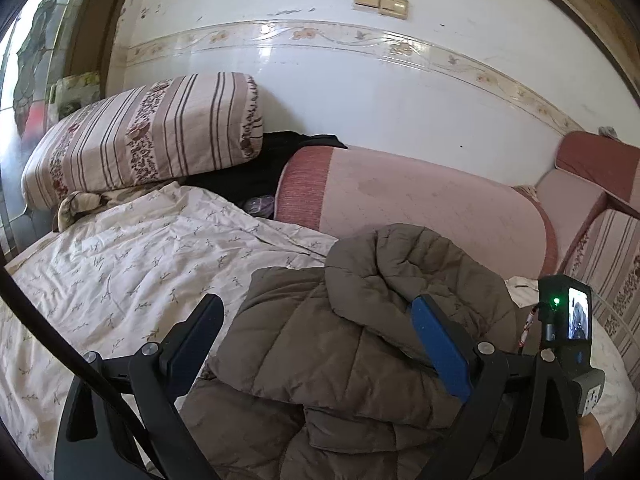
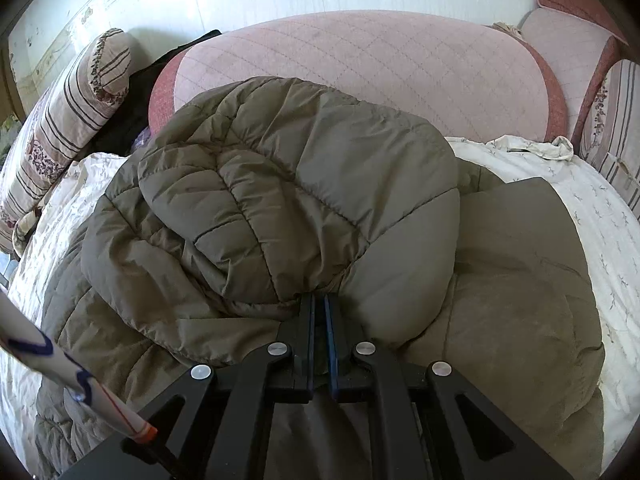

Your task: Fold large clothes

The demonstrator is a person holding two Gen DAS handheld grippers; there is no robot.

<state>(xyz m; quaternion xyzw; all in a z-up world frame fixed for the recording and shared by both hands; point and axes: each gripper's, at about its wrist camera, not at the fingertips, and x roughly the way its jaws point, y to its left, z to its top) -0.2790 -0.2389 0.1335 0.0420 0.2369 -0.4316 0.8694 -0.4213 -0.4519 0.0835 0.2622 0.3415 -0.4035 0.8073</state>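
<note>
No readable writing or brand is seen. A brown quilted padded jacket [image 2: 288, 200], bunched and partly folded over itself, is spread across a white floral-print sheet [image 1: 120, 264] in the lower centre of both views. The right gripper [image 2: 319, 300] is clamped tight on a fold of the jacket's fabric. The left gripper [image 1: 316, 312] is held wide open above the jacket, nothing gripped. Behind, a pink quilted cushion [image 1: 420, 208] lies centre right, a striped pillow [image 1: 148, 136] upper left, dark clothing [image 1: 272, 160] between them.
</note>
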